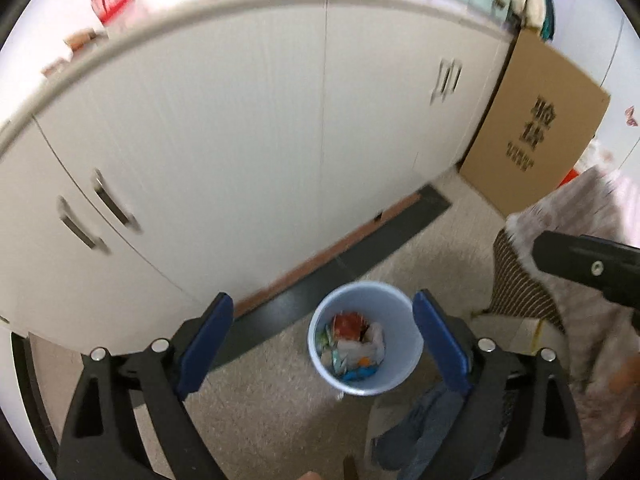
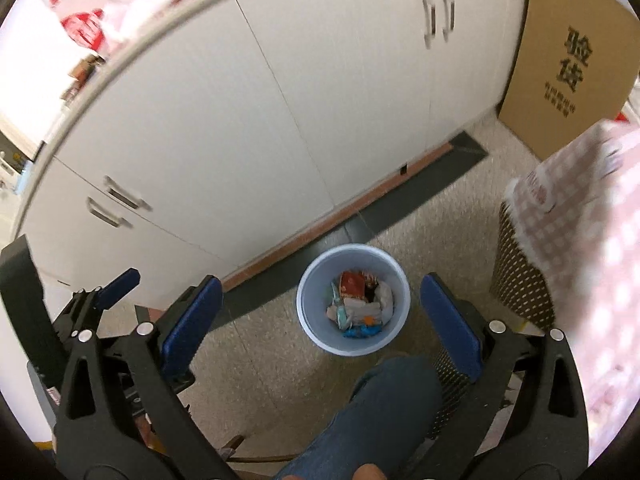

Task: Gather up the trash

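Two sets of tongs are on record, and we find both released, blue pads spread wide with nothing between them. The left tongs (image 1: 322, 344) hang above the floor (image 1: 260, 412), and the pale blue trash bin (image 1: 404, 376) shows in the gap between their pads. The right tongs (image 2: 322, 322) frame the same bin (image 2: 312, 320) likewise, with the left tongs visible at their left side. We note the bin stands upright on the speckled floor, near a dark strip (image 2: 400, 216) that runs along the foot of the white cabinets (image 2: 240, 120). Inside the bin we see collected trash (image 2: 358, 306): a red and orange wrapper, crumpled white paper, and blue and teal packets at the near side; we cannot tell the items apart further. A cardboard box (image 2: 568, 60) with printed characters leans at the far right end of the cabinets. A pink checked cloth (image 2: 580, 216) hangs over a dotted brown basket (image 2: 520, 276) to the right of the bin, well apart from it. The person's knee in blue denim (image 2: 384, 408) sits just this side of the bin. A red and white plastic bag (image 2: 100, 20) lies on the table above the cabinets, toward its left end.
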A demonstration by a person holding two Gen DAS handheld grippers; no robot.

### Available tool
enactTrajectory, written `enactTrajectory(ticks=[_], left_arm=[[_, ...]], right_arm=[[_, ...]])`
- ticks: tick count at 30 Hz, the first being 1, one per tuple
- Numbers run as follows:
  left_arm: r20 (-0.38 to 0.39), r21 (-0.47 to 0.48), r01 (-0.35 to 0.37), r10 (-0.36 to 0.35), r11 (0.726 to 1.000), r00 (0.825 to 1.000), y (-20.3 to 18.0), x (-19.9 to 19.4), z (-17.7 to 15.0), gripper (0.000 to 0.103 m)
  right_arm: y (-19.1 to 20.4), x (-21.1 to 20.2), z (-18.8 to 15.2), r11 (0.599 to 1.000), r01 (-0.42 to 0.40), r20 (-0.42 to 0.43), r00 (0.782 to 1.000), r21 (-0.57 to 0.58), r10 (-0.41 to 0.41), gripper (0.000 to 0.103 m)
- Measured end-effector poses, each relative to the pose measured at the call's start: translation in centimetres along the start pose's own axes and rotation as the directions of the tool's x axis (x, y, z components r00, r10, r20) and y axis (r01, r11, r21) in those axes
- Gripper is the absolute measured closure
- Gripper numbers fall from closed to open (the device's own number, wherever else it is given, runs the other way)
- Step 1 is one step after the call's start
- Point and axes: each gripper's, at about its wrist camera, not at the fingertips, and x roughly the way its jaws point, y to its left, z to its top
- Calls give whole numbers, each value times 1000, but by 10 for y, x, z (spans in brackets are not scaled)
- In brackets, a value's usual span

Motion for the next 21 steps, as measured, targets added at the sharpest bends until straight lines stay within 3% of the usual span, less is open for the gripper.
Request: enactTrajectory(ticks=[4, 11, 17, 21], left_arm=[[102, 18, 8, -9, 1000, 995, -15, -50, 8, 14], [258, 66, 9, -26, 998, 966, -57, -132, 16, 14], [317, 137, 68, -109, 988, 942, -96, -189, 17, 12], [382, 170, 67, -128, 983, 915, -120, -226, 16, 12]], right_arm=[[-4, -53, -1, 1000, -2, 101, 995, 1, 2, 6], [-25, -141, -18, 999, 7, 255, 967, 34, -15, 6], [-43, -214, -39, 997, 29, 376, 925, 70, -53, 6], [-55, -258, -53, 993, 61, 447, 889, 103, -101, 6]])
